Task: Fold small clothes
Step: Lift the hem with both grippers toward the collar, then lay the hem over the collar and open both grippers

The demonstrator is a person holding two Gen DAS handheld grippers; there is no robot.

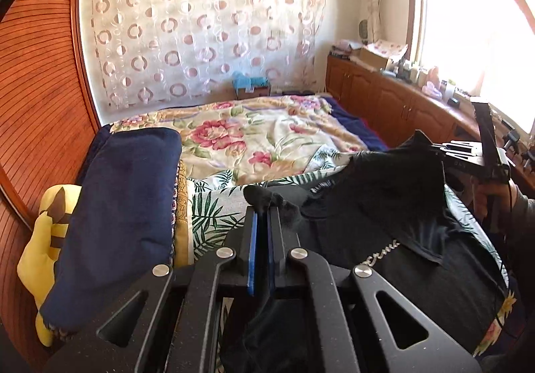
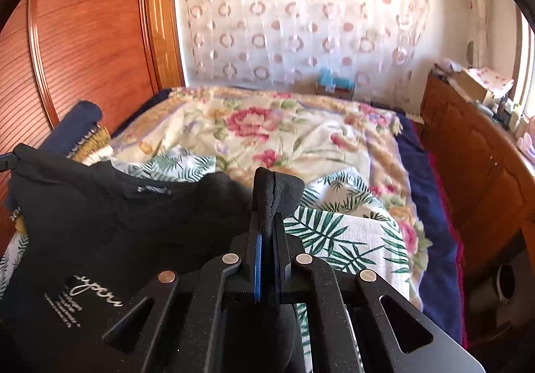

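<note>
A black T-shirt (image 1: 384, 205) with white script lettering is held up over a bed; it also shows in the right wrist view (image 2: 100, 222). My left gripper (image 1: 262, 209) is shut on one edge of the shirt, with black cloth bunched between its blue pads. My right gripper (image 2: 269, 222) is shut on another edge, cloth sticking up above its fingertips. In the left wrist view the right gripper (image 1: 434, 147) shows at the far right, lifting the shirt's corner. The shirt sags between the two grippers above a palm-leaf sheet (image 2: 337, 232).
A floral blanket (image 1: 264, 135) covers the bed beyond. A folded navy blanket (image 1: 120, 215) and a yellow plush toy (image 1: 43, 239) lie at the left, against a wooden headboard (image 1: 36, 88). A wooden cabinet (image 1: 394, 98) with clutter runs along the right under a window.
</note>
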